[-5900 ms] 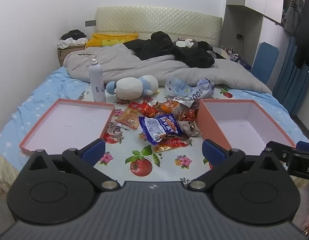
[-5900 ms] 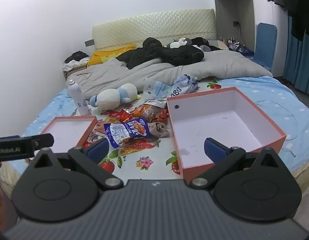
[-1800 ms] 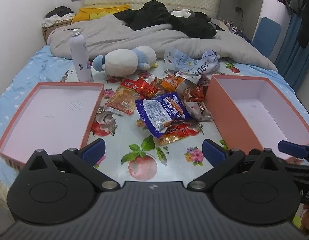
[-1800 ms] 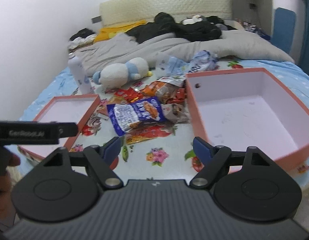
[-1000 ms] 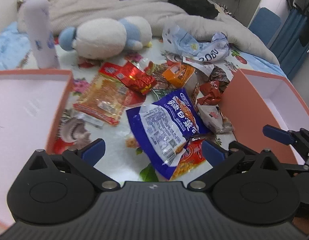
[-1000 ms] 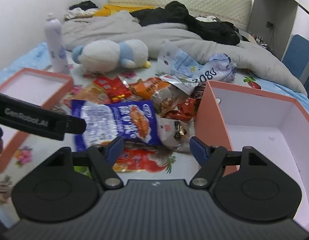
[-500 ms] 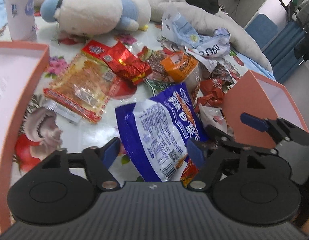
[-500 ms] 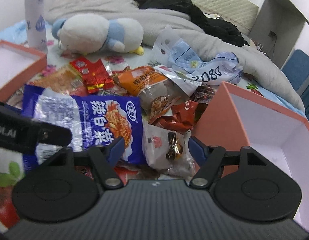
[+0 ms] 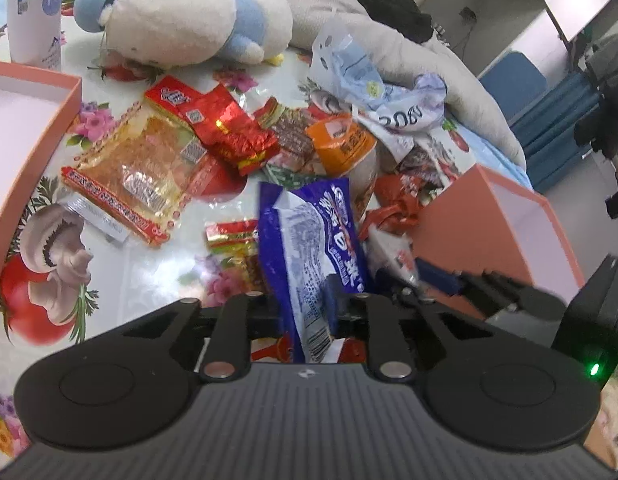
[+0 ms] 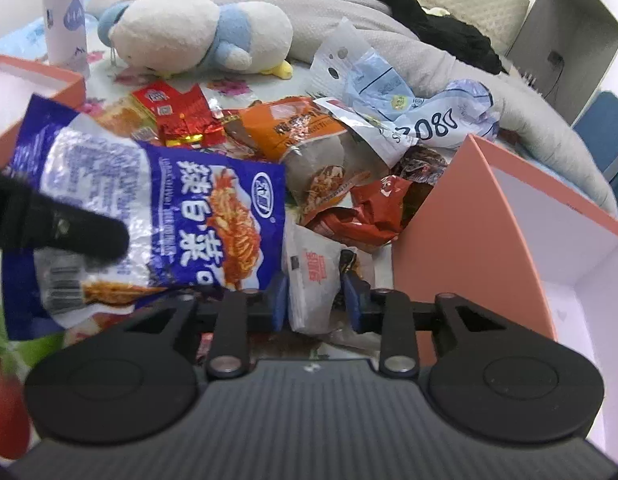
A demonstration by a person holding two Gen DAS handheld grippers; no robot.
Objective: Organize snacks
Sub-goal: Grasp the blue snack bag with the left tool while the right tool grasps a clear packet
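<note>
My left gripper is shut on the near edge of a blue snack bag, which stands lifted on edge; the bag also shows in the right wrist view. My right gripper has closed around a small white snack packet lying beside the deep pink box. Several other snack packs lie in a pile: a red foil pack, an orange pack, a flat orange-yellow pack.
A shallow pink lid lies at left, the deep pink box at right. A plush toy, a white bottle, crumpled plastic bags and bedding lie behind the pile.
Both grippers moved down into the pile and closed. The left one gripped the blue bag and tipped it up on edge; the right one closed around the white packet.
</note>
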